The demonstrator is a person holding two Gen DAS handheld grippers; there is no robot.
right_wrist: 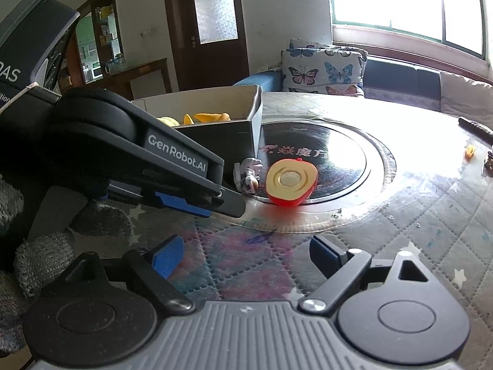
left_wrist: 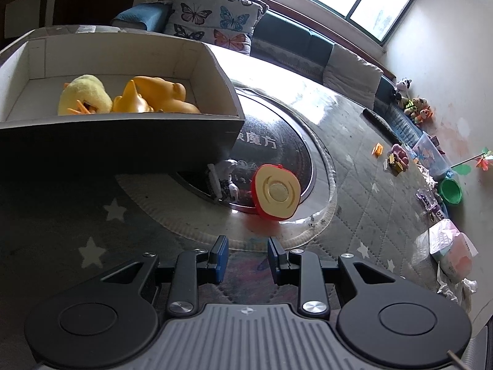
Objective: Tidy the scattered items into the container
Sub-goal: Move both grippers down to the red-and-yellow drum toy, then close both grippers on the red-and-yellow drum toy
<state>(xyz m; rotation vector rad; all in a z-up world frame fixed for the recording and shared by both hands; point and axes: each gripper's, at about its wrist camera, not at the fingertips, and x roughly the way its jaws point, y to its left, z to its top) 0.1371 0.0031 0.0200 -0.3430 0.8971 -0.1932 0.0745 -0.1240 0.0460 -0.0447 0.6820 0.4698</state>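
- The left tool [left_wrist: 248, 257] hangs low over the counter [left_wrist: 354, 203], its blue-padded fingers a narrow gap apart with nothing between them.
- The right tool [right_wrist: 246, 256] has its fingers spread wide and empty; in its view the left tool [right_wrist: 215, 206] reaches in from the left, tips aimed toward the toys.
- A halved toy apple [left_wrist: 275, 191], red skin with a cream cut face turned up toward the camera, rests tilted on the edge of the round black disc [left_wrist: 277, 141] set in the counter, ahead of both tools and touched by neither.
- Just left of the apple [right_wrist: 291, 182] stands a small grey-white figurine [left_wrist: 226, 182], close against the corner of the cardboard box [left_wrist: 123, 135].
- The box [right_wrist: 252, 114] sits on the counter's left side, dark outside and pale inside, already holding a yellow plush duck [left_wrist: 84, 95] and an orange rubber toy [left_wrist: 160, 95] side by side, touching.
- Farther right on the quilted cover lie a small orange piece [left_wrist: 377, 149] and a pinkish toy [left_wrist: 399, 157], well apart from the box.
- A butterfly cushion [left_wrist: 215, 18] leans on the sofa behind.
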